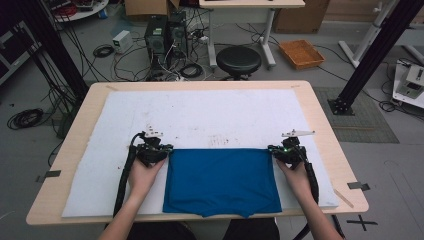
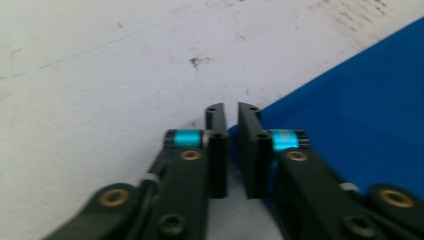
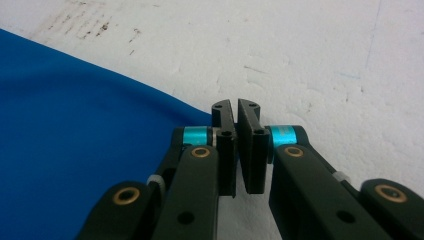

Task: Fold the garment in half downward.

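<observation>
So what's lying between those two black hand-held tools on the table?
The flat blue cloth spans the stretch between left tool and right tool, seen in the high view.

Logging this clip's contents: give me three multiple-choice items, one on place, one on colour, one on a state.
1. The cloth lies: A on the white mat; B on the stool; C on the floor.
2. The cloth is: A red; B blue; C green.
3. The jaws of the left tool and right tool are: A wide apart; B shut; C one wide open.
A, it lies flat on the mat; B, plainly blue; B, both gripper views show the jaws nearly together.
</observation>
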Demonstrator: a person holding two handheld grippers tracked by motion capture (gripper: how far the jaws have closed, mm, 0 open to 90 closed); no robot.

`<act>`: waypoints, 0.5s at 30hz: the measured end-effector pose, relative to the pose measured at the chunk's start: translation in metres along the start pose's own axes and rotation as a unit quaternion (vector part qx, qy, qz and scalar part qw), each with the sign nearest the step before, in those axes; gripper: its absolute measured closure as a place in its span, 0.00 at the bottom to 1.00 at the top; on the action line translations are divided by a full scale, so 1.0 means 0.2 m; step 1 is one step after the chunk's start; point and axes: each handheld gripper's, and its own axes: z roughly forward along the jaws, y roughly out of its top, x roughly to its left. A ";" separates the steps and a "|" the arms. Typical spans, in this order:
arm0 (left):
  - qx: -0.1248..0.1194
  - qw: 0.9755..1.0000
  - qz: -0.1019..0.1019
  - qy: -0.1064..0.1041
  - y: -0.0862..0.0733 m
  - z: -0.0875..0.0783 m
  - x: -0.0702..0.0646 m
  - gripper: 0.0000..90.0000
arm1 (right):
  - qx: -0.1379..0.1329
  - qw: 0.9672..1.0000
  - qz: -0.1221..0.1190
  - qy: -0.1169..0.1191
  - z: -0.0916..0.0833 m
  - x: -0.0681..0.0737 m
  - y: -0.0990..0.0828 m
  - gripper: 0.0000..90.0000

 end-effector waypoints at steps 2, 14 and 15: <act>-0.003 1.000 -0.003 -0.001 0.00 0.00 0.01 0.98 | -0.005 1.000 -0.005 -0.001 -0.01 0.00 0.01 0.97; -0.021 1.000 0.002 0.024 0.08 0.08 0.10 0.99 | -0.019 1.000 0.005 -0.013 0.07 -0.09 0.13 0.97; -0.023 0.999 -0.003 0.024 0.09 0.09 0.11 0.99 | -0.021 1.000 0.004 -0.016 0.08 -0.10 0.14 0.97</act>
